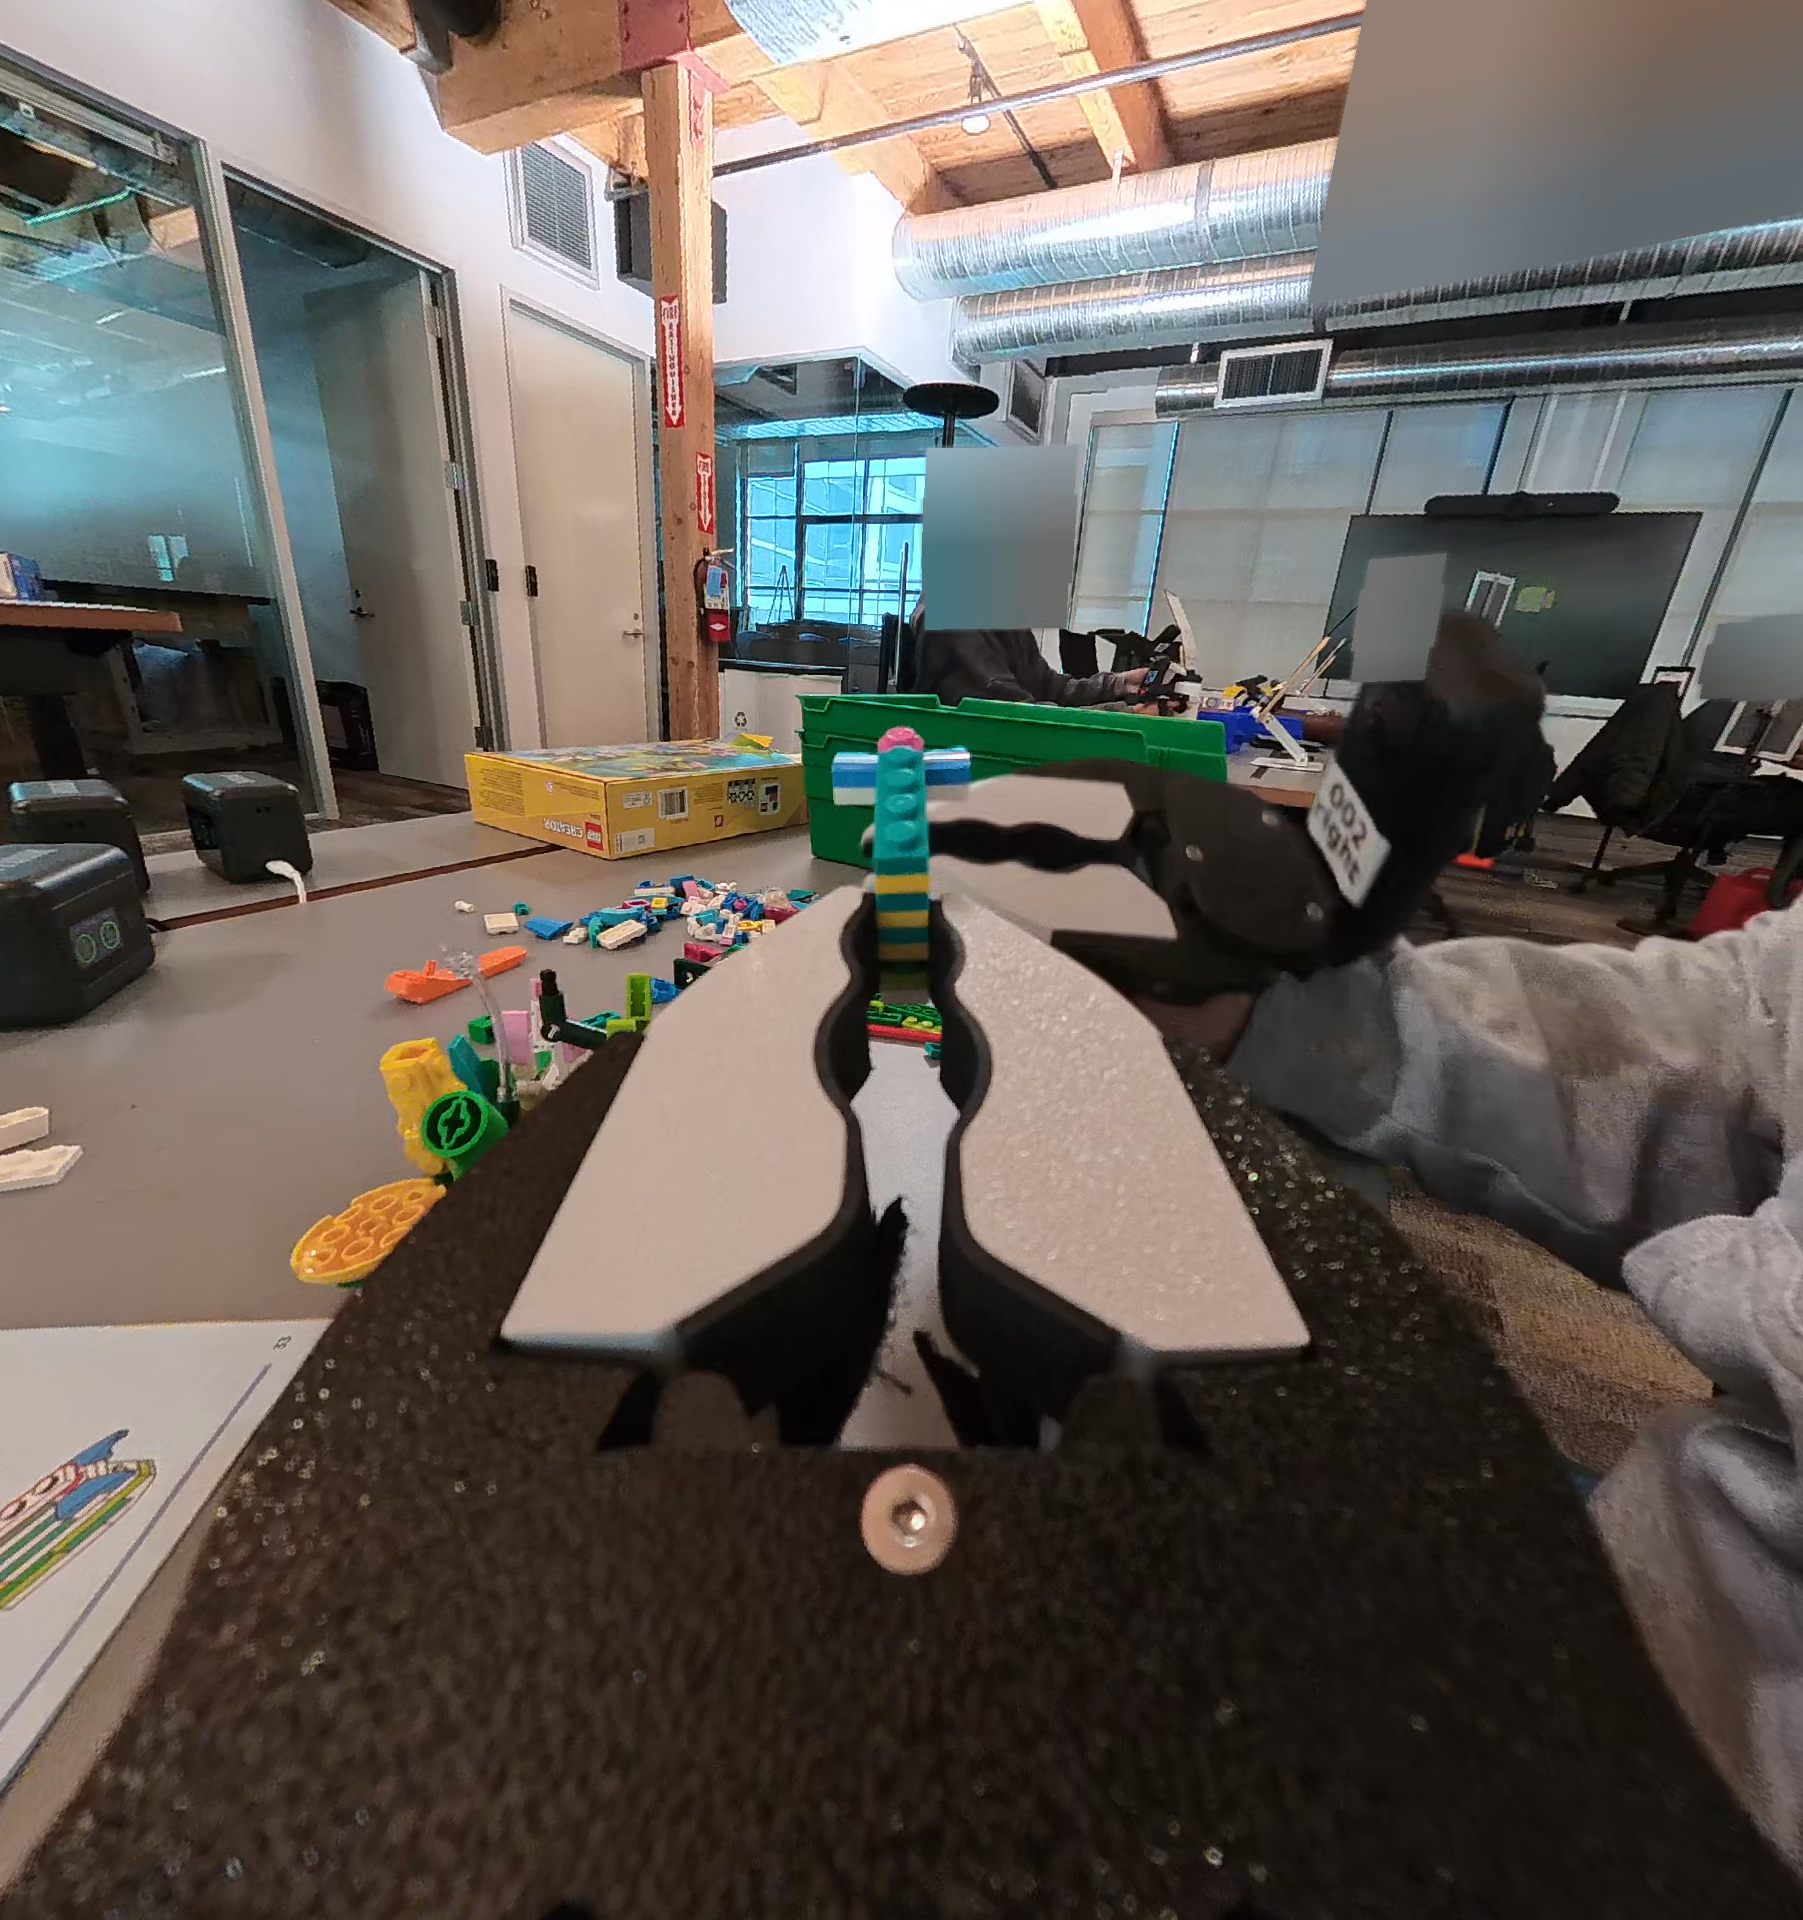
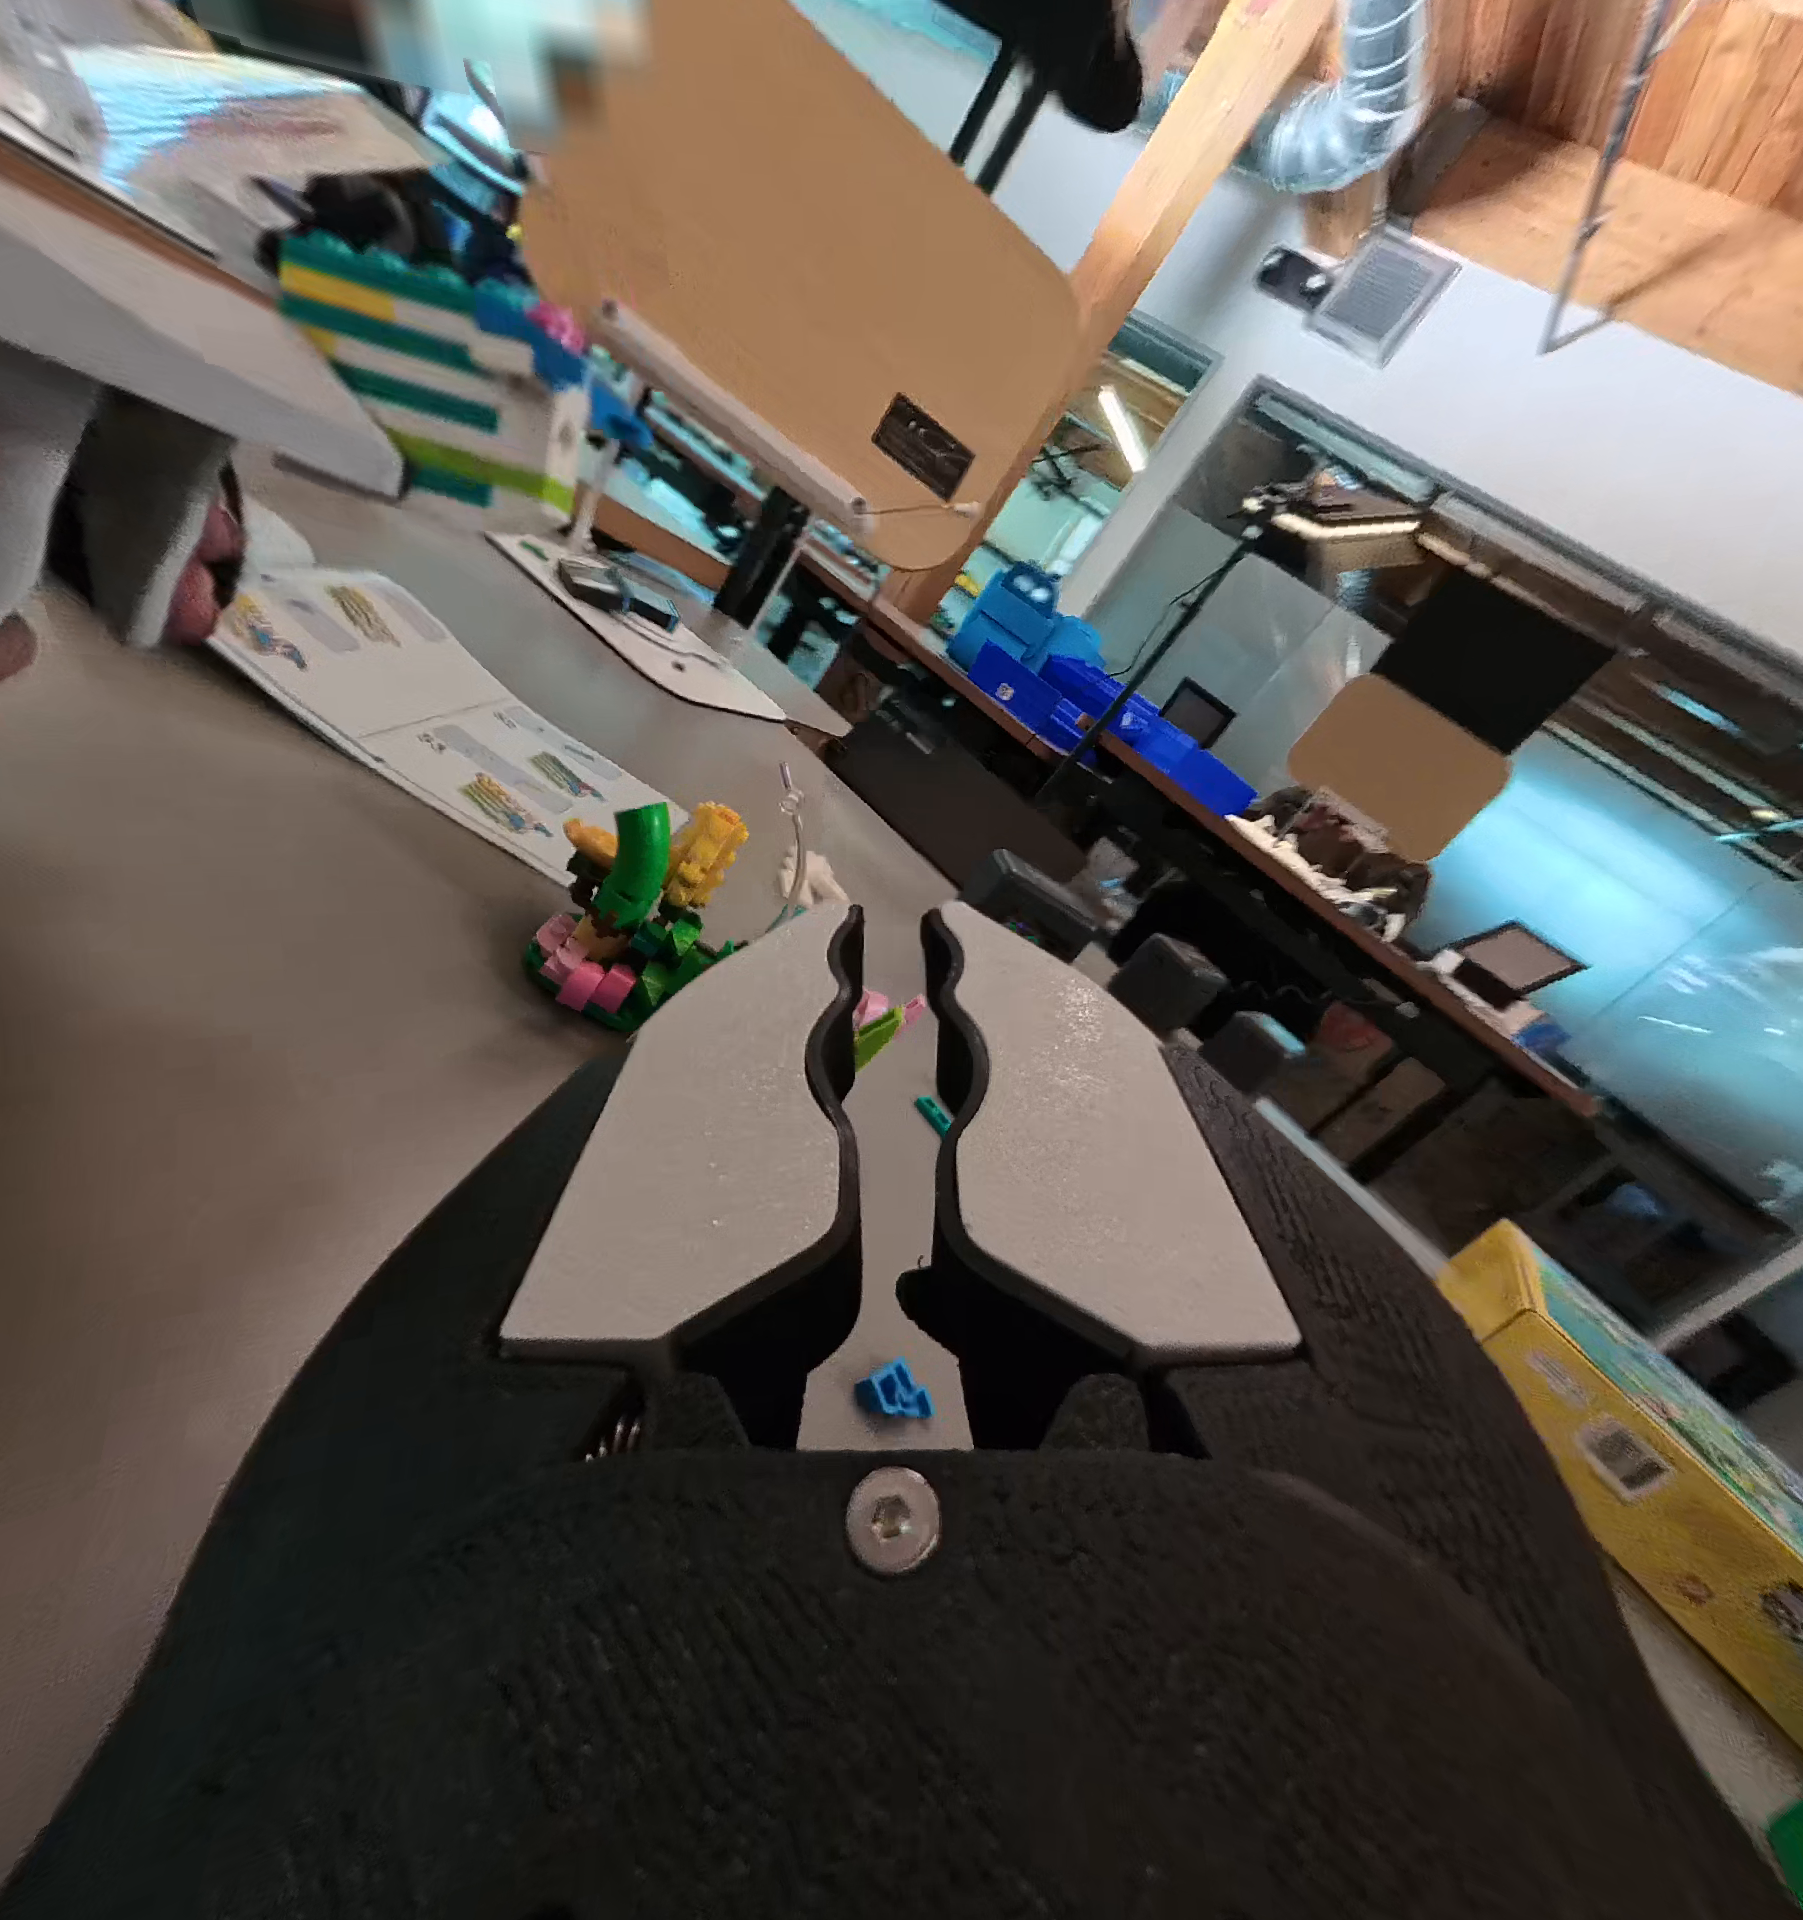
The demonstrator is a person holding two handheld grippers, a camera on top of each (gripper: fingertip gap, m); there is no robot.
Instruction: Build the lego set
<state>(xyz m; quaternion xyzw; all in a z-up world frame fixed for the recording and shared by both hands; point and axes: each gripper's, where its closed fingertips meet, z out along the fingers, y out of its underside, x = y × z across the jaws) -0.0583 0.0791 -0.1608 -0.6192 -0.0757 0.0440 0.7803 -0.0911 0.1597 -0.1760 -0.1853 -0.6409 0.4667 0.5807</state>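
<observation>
In the left wrist view my left gripper [image 1: 902, 930] is shut on a tall brick build [image 1: 902, 831] of teal and yellow stripes, with a blue and white crossbar and a pink top. It holds the build upright above the grey table [image 1: 253, 1039]. My right gripper [image 1: 947, 831] reaches in from the right, its tips close beside the teal column. In the right wrist view my right gripper [image 2: 892, 925] is slightly open with nothing between its pads. The striped build [image 2: 409, 353] shows there at the upper left, beside a white finger [image 2: 149, 343] of the left gripper.
Loose bricks [image 1: 668, 914] lie scattered on the table, with a yellow box [image 1: 637, 795] and a green bin [image 1: 1032, 748] behind. An instruction booklet [image 2: 409, 707] and a small flower build [image 2: 627, 925] lie ahead of the right gripper. Black boxes [image 1: 35, 935] stand at the left.
</observation>
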